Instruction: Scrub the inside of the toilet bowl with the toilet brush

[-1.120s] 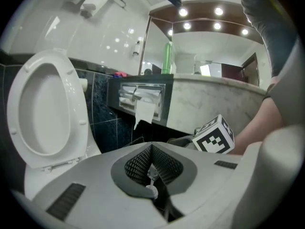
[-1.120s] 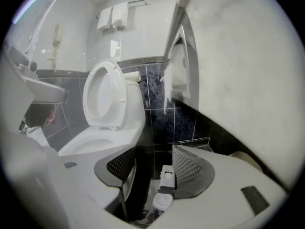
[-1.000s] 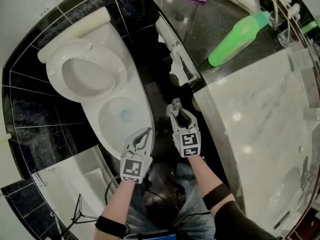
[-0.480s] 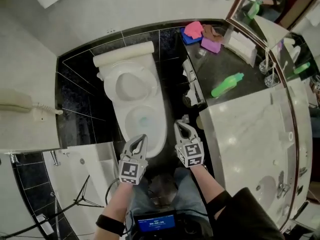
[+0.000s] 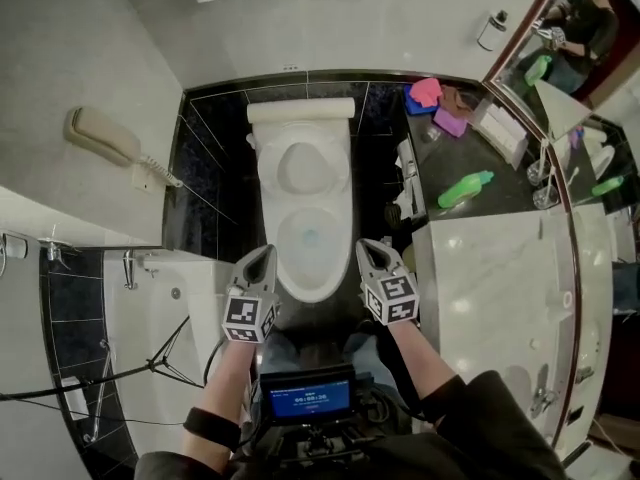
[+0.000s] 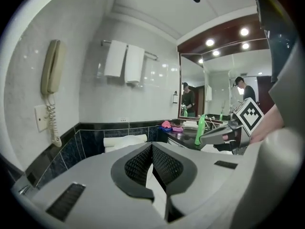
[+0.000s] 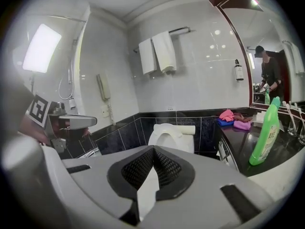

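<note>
Toilet bowl (image 5: 335, 263) sits between my left gripper (image 5: 262, 255) and right gripper (image 5: 372, 247); both jaws pressed together, pinching nothing.

Head view: high up, looking steeply down on toilet (image 5: 305, 193), left claw (image 5: 262, 253) and right claw (image 5: 371, 246) near. Both claw views: low, roughly level, facing far wall (image 7: 205, 80), each catching the other claw. All share toilet and green bottle (image 5: 465, 190); claw views share towels (image 6: 124, 60).
</note>
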The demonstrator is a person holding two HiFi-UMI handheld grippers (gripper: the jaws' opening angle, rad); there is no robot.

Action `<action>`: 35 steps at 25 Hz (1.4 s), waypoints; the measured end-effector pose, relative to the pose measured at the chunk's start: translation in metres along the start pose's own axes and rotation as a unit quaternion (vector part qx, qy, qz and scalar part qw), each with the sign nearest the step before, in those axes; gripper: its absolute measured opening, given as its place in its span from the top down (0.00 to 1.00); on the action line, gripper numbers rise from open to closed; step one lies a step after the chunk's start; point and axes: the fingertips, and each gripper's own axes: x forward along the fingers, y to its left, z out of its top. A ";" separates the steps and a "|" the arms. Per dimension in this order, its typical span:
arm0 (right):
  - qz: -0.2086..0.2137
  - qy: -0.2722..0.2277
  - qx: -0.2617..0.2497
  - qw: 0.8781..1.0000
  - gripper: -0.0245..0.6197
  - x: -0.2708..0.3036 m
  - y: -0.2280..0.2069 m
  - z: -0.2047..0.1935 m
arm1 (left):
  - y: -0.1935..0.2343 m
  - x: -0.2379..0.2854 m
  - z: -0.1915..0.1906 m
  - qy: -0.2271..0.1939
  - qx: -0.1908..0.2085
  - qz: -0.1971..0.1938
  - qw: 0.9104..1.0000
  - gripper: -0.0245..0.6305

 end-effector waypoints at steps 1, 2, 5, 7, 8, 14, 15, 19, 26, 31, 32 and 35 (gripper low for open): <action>0.005 0.000 -0.001 1.000 0.96 -0.003 0.006 0.006 | 0.003 -0.007 0.001 -0.001 -0.002 0.004 1.000 0.97; 0.009 -0.002 -0.003 1.000 0.96 -0.006 0.012 0.011 | 0.006 -0.013 0.002 -0.002 -0.004 0.008 1.000 0.97; 0.016 -0.009 -0.007 1.000 0.96 -0.013 0.025 0.024 | 0.015 -0.029 0.004 -0.004 -0.012 0.016 1.000 0.97; 0.019 -0.014 -0.008 1.000 0.96 -0.017 0.032 0.029 | 0.020 -0.036 0.005 -0.004 -0.014 0.019 1.000 0.97; 0.020 -0.016 -0.009 1.000 0.96 -0.020 0.035 0.030 | 0.022 -0.039 0.005 -0.004 -0.013 0.021 1.000 0.97; 0.016 -0.011 0.000 1.000 0.96 -0.034 0.045 0.024 | 0.030 -0.059 -0.003 0.003 -0.020 0.034 0.999 0.97; 0.015 -0.009 0.002 1.000 0.96 -0.036 0.044 0.022 | 0.031 -0.061 -0.005 0.006 -0.022 0.036 0.999 0.97; 0.008 0.000 0.004 1.000 0.96 -0.042 0.037 0.014 | 0.035 -0.067 -0.012 0.014 -0.024 0.043 0.999 0.97; -0.003 0.011 0.010 1.000 0.96 -0.041 0.026 0.007 | 0.041 -0.067 -0.016 0.023 -0.031 0.049 0.998 0.97; -0.003 0.015 0.006 1.000 0.96 -0.037 0.023 0.008 | 0.042 -0.063 -0.014 0.022 -0.030 0.048 0.998 0.97; -0.003 0.016 0.006 1.000 0.96 -0.036 0.023 0.007 | 0.042 -0.063 -0.014 0.022 -0.030 0.047 0.998 0.97; -0.004 0.021 0.007 1.000 0.96 -0.035 0.021 0.005 | 0.043 -0.062 -0.015 0.022 -0.030 0.047 0.998 0.97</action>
